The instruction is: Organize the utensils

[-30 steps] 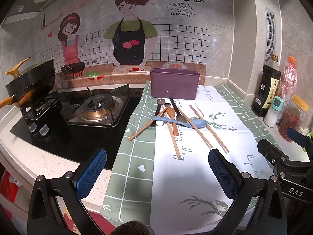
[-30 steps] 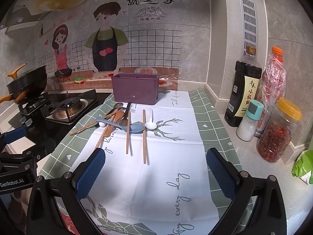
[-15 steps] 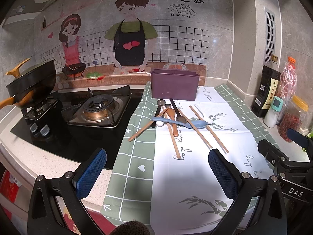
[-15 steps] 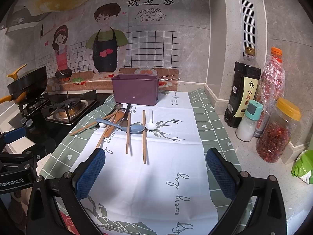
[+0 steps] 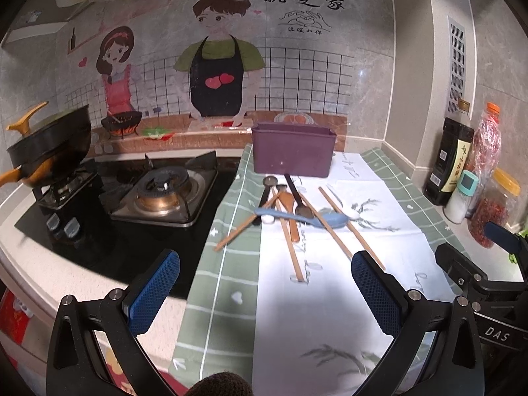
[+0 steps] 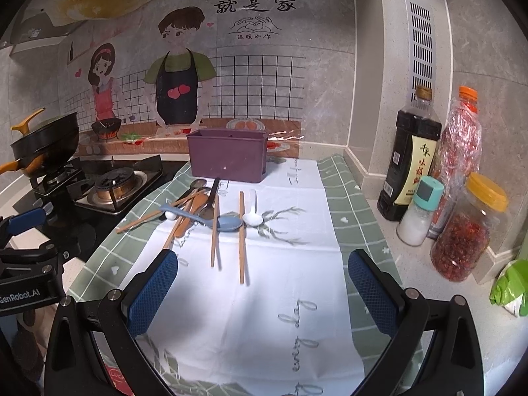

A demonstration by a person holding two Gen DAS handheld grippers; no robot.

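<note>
A pile of utensils lies on the white and green cloth (image 5: 330,297): a blue spoon (image 5: 330,221), a white spoon (image 6: 252,217), a dark spoon (image 5: 298,203), a wooden spoon (image 5: 290,211) and several wooden chopsticks (image 6: 242,237). A purple utensil box (image 5: 293,153) stands behind them by the wall; it also shows in the right wrist view (image 6: 227,156). My left gripper (image 5: 264,293) is open and empty, well short of the pile. My right gripper (image 6: 262,292) is open and empty, also short of the pile.
A gas stove (image 5: 161,194) with a black wok (image 5: 49,145) is on the left. A soy sauce bottle (image 6: 412,155), a salt shaker (image 6: 417,211), a chilli jar (image 6: 468,231) and a red-filled bottle (image 6: 458,138) stand at the right wall. A green bag (image 6: 511,283) lies at the far right.
Both grippers have crept slightly forward toward the pile. The utensils have not moved.
</note>
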